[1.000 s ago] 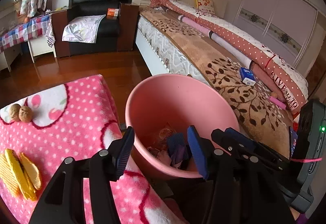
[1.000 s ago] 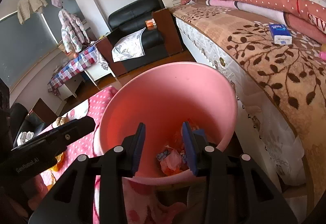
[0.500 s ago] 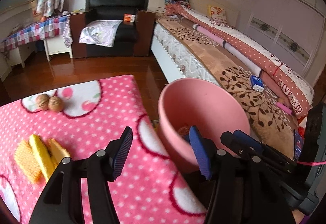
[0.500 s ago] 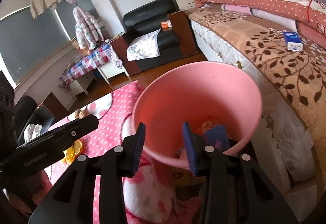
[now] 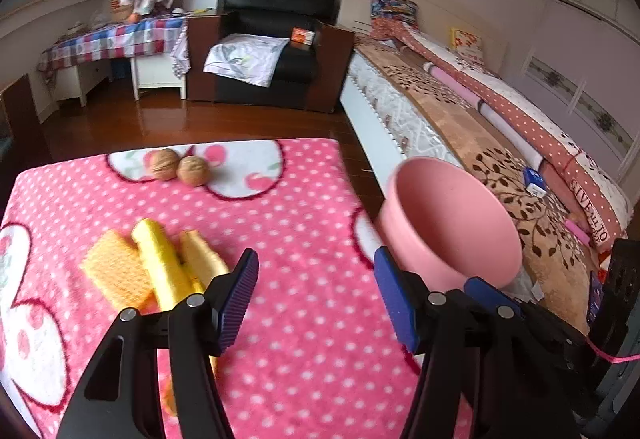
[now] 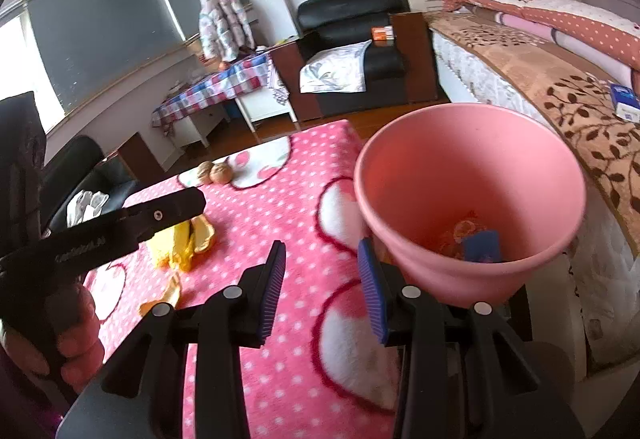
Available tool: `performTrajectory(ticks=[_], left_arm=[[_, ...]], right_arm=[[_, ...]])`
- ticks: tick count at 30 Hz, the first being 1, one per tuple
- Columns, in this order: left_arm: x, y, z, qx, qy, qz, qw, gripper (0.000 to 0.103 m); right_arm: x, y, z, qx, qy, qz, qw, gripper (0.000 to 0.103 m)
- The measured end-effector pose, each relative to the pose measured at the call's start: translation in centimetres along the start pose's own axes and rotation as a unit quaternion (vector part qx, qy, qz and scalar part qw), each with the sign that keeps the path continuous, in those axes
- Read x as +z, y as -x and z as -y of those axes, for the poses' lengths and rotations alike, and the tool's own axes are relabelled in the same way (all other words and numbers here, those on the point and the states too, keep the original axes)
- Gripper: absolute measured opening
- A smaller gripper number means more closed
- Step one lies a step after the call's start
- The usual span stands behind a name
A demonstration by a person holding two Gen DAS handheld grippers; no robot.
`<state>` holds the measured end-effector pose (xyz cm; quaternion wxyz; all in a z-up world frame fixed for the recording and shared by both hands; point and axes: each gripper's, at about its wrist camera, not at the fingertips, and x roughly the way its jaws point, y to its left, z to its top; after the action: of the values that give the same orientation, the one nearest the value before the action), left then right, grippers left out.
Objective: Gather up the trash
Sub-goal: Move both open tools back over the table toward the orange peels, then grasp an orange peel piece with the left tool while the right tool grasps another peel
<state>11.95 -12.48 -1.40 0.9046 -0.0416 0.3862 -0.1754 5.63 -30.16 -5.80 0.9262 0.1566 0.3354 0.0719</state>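
A pink bin (image 5: 452,227) stands off the right edge of a pink dotted blanket (image 5: 296,239); in the right wrist view the bin (image 6: 472,175) holds several wrappers at the bottom. Yellow and orange wafer-like pieces (image 5: 156,267) lie on the blanket's left, also in the right wrist view (image 6: 184,239). Two walnuts (image 5: 180,167) lie farther back. My left gripper (image 5: 316,295) is open and empty above the blanket. My right gripper (image 6: 322,291) is open and empty, just left of the bin.
A bed (image 5: 480,119) with a brown leaf blanket runs along the right behind the bin. A black armchair (image 5: 272,39) and a checked-cloth table (image 5: 116,43) stand at the back across a wooden floor.
Both grippers have pulled back and swung left from over the bin to above the blanket. The wafers and walnuts have come more into view.
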Motion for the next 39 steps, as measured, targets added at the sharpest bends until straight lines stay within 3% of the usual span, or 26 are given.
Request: performTrajectory(ticks=[10, 21, 24, 31, 34, 39], left_arm=[[-1.9, 3.2, -4.9, 0.051, 0.027, 0.015, 0.9982, 0.059], [-5.7, 4.9, -10.6, 0.100, 0.072, -0.011, 0.9923, 0.059], [-6.2, 4.7, -11.3, 0.086, 0.089, -0.023, 0.9920, 0.059], [-6.8, 2.5, -10.0, 0.055, 0.064, -0.064, 0.9944, 0.059], [-7.0, 1.4, -9.3, 0.044, 0.052, -0.085, 0.9941, 0.043], [-7.6, 0.0, -9.1, 0.036, 0.048, -0.117, 0.9912, 0.032]], right_arm=[[-0.5, -0.2, -1.8, 0.022, 0.019, -0.008, 1.000, 0.038], [-1.1, -1.5, -3.5, 0.032, 0.034, -0.032, 0.998, 0.038], [-1.3, -1.8, -3.8, 0.035, 0.037, -0.039, 0.998, 0.038], [-1.6, -2.3, -4.2, 0.036, 0.045, -0.051, 0.997, 0.038], [-1.7, -2.4, -4.3, 0.034, 0.044, -0.053, 0.997, 0.038], [-1.8, -2.8, -4.4, 0.033, 0.045, -0.060, 0.997, 0.038]])
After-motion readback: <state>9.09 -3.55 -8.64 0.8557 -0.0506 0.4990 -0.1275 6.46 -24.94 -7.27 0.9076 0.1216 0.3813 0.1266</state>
